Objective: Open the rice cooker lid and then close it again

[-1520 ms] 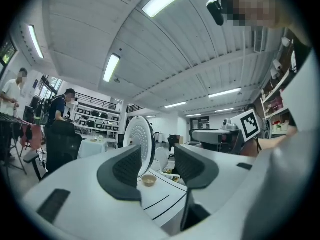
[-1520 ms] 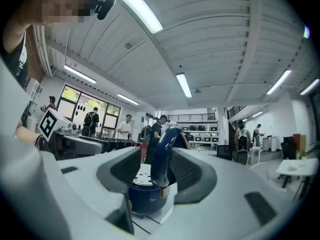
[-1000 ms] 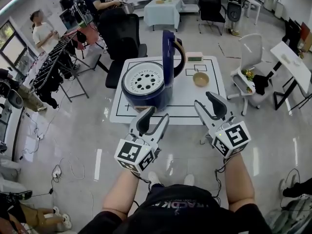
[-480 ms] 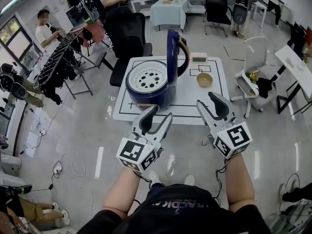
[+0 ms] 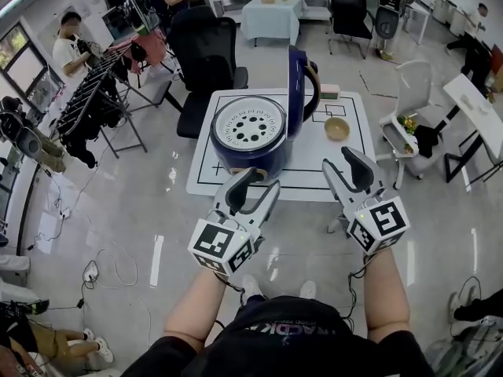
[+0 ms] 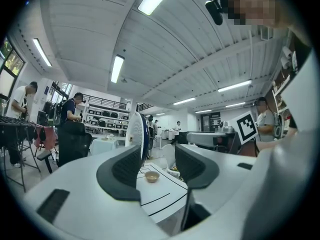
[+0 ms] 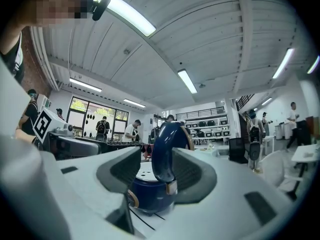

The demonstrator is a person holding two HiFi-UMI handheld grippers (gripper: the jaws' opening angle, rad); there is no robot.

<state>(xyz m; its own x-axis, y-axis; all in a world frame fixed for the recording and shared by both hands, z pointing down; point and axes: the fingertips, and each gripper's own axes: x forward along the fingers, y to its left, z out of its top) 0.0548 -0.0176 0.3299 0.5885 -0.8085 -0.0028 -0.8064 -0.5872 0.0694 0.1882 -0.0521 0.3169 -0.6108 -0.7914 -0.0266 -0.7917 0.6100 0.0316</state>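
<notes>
A white counter [image 5: 206,181] marked with black lines is standing just ahead of both tongs, its near edge lying under their tips in the head view. On it, a dark blue rice cooker [image 5: 250,152] is sitting straight ahead of the left tongs [image 5: 262,181] and ahead and to the left of the right tongs [image 5: 336,159], apart from both. Its lid [image 5: 299,81] is standing fully open and upright at the cooker's right side, showing a white inner plate with a ring of holes.

The left tongs are being held level with the jaws partway apart and nothing between them. Through their gap, the left gripper view is showing the far-off lid [image 6: 136,134] edge-on.

The right tongs are also pointing level, with the jaws partway apart and empty. In the right gripper view the cooker [image 7: 147,194] and its raised lid [image 7: 167,149] are showing beyond the gap, not touching the pads.

A small tan bowl [image 5: 337,129] is sitting on the counter ahead of the right tongs, to the right of the lid.
</notes>
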